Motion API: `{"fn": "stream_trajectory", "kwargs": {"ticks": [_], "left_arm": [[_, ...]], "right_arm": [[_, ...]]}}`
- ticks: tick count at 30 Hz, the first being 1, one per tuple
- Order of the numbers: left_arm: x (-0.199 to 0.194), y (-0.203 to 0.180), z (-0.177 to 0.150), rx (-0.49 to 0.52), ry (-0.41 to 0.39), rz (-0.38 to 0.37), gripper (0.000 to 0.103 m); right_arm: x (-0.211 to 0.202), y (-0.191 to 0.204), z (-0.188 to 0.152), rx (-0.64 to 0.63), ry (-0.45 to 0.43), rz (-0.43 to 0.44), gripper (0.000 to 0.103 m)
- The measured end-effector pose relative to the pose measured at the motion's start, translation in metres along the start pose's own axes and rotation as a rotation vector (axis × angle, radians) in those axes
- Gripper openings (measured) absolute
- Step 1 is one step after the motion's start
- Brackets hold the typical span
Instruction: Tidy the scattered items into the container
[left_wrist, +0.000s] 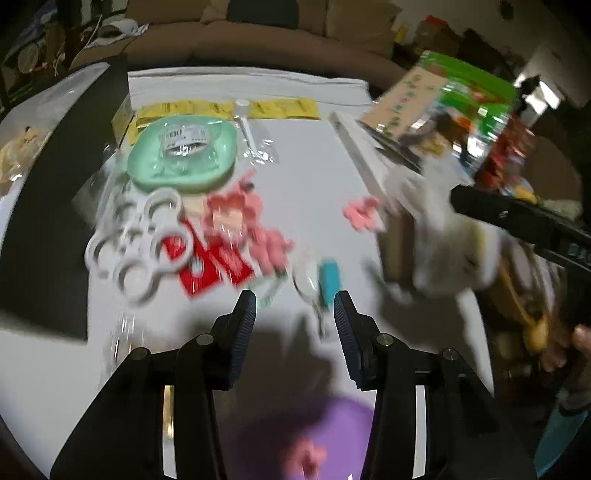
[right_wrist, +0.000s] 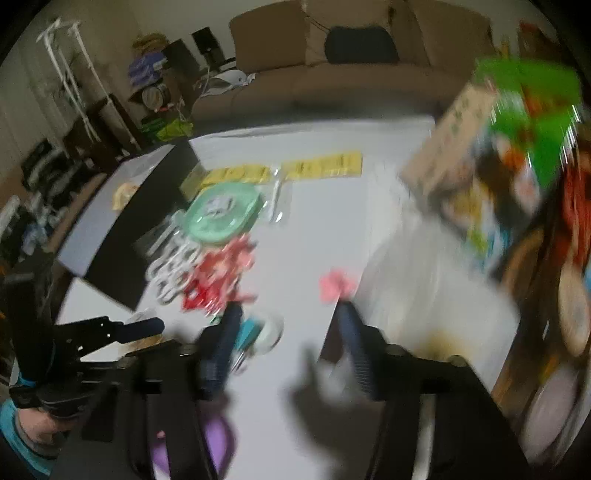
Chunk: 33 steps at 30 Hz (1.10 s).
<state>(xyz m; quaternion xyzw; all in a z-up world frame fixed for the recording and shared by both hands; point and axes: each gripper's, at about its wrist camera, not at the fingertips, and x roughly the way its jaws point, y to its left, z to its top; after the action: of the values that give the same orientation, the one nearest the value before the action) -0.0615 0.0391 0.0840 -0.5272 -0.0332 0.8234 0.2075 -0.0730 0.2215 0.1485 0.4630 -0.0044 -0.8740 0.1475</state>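
Scattered on the white table are a mint plate with a tape roll, white rings, a red pack, pink pieces, a loose pink piece and a teal-and-white item. My left gripper is open just short of that item, with nothing between its fingers. A purple bowl with a pink piece in it lies under it. My right gripper is open over bare table near the pink piece. A blurred white mass lies by the cardboard box.
The box at the right is crowded with a green pack and red packs. A black board lies along the left, yellow packets at the far edge. A brown sofa stands behind the table.
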Motion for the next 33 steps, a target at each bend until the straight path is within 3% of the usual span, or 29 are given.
{"fn": "stream_trajectory", "kwargs": {"ticks": [6,9,15,18,21,22,23,29,33], "left_arm": [[0.044,0.006,0.032,-0.028,0.056,0.031,0.041],[0.058,0.006,0.036,-0.014,0.075,0.039,0.039],[0.080,0.003,0.038,0.012,0.120,0.068,0.037],[0.086,0.004,0.039,0.014,0.126,0.082,0.028],[0.083,0.006,0.040,0.008,0.121,0.077,0.024],[0.080,0.007,0.040,0.010,0.116,0.078,0.007],[0.075,0.008,0.041,0.008,0.111,0.078,0.005],[0.031,0.010,0.042,-0.007,0.065,0.052,0.005],[-0.018,0.003,0.022,0.027,0.031,0.004,0.005]], "right_arm": [[0.071,-0.006,0.036,-0.128,0.182,-0.077,0.052],[0.100,0.001,0.034,-0.230,0.247,-0.175,0.052],[0.132,0.005,0.020,-0.308,0.321,-0.209,0.051],[0.142,0.004,0.014,-0.303,0.359,-0.201,0.032],[0.145,0.002,0.011,-0.301,0.363,-0.192,0.017],[0.142,0.001,0.012,-0.288,0.353,-0.181,0.010],[0.138,0.001,0.013,-0.275,0.341,-0.167,0.010],[0.095,0.002,0.022,-0.187,0.257,-0.060,0.007],[0.065,0.017,0.022,-0.208,0.218,-0.049,0.007]]}}
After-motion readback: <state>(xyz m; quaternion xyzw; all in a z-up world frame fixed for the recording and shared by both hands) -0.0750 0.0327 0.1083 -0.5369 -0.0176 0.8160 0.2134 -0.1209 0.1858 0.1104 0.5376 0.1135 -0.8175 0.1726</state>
